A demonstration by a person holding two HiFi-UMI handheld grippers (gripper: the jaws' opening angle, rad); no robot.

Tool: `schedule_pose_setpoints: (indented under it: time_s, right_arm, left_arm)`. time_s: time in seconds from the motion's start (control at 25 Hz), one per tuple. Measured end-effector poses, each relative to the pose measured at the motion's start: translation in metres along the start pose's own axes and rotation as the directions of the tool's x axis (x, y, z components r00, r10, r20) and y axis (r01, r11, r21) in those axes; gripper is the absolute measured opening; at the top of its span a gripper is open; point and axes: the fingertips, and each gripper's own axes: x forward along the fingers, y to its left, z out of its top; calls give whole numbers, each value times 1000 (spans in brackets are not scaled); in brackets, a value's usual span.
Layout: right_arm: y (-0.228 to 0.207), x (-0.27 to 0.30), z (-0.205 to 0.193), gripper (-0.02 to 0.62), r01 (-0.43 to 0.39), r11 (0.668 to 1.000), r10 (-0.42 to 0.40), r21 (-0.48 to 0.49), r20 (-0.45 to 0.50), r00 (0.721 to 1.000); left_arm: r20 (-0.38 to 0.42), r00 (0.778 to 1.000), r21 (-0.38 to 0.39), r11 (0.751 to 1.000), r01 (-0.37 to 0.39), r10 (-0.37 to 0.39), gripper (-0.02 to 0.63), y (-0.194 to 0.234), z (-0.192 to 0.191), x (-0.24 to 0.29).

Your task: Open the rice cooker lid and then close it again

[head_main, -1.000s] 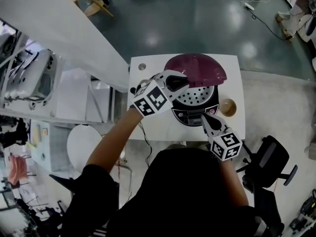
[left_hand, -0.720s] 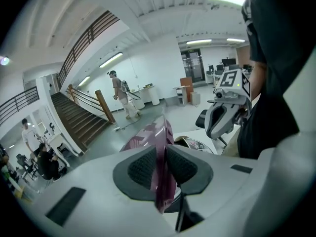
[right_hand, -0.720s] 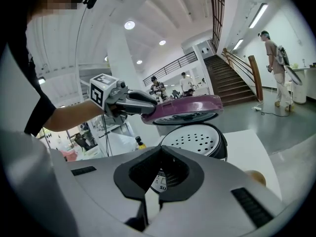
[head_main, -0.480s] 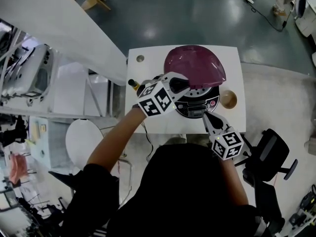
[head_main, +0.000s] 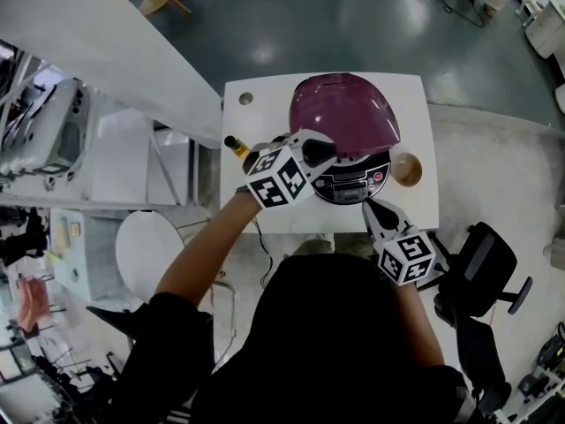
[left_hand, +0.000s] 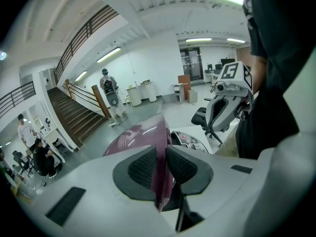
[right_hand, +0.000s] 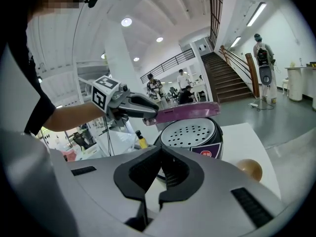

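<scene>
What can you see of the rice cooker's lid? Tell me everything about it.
The lid is a glossy, dark purple dome that looks like plastic. It is partly open, tilted above the black cooker body, with its raised front edge toward the person. The left tool is clamped on that front edge, with the rim pinched between its two pads. No other tool touches it.
</scene>
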Motion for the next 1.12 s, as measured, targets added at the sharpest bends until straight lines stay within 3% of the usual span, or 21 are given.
schedule_pose_setpoints:
  time_s: [1.12]
  right_arm:
    - [-17, 7, -12, 0, 8, 1000, -8, 16, -44, 999]
  left_arm:
    - [-56, 986, -78, 986, 150, -155, 61, -39, -39, 35]
